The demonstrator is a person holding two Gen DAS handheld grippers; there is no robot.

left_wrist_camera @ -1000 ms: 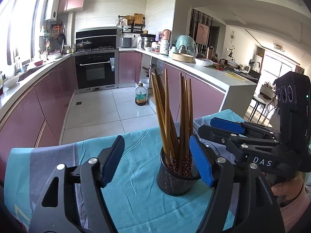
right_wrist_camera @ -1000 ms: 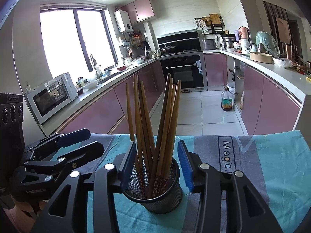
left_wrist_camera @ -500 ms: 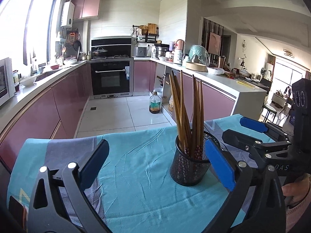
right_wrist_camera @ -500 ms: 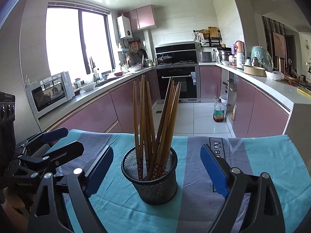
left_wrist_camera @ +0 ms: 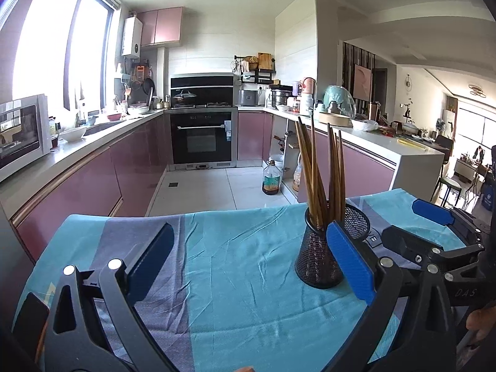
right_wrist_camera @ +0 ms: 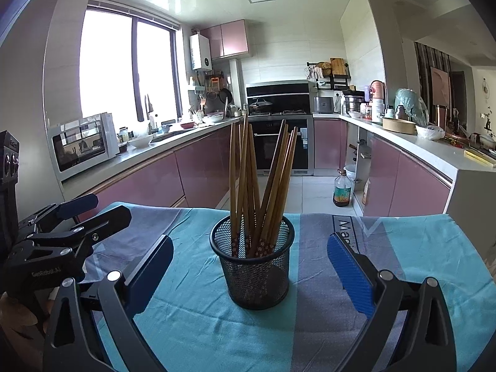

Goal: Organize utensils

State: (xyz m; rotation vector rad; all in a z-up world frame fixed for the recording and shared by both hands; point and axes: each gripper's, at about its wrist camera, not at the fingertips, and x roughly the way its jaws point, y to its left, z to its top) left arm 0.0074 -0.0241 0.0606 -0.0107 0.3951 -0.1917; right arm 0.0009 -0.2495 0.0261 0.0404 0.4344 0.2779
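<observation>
A black mesh holder stands upright on the teal and grey tablecloth, filled with several brown chopsticks. My right gripper faces it head on, jaws opening wide. The holder sits in the gap between them and neither blue pad touches it. In the left wrist view the holder and chopsticks stand just beyond the right finger of my left gripper, which is open and empty. Each gripper shows in the other's view, the right gripper at the right and the left gripper at the left.
Past the cloth's far edge the floor drops away, where an oil bottle stands. Pink cabinets line both sides. A microwave sits on the left counter, an oven at the back, and clutter on the right counter.
Both grippers have opened wide and drawn back from the holder, which stays upright on the cloth. The left gripper has also swung left, so the holder now sits off to its right.
</observation>
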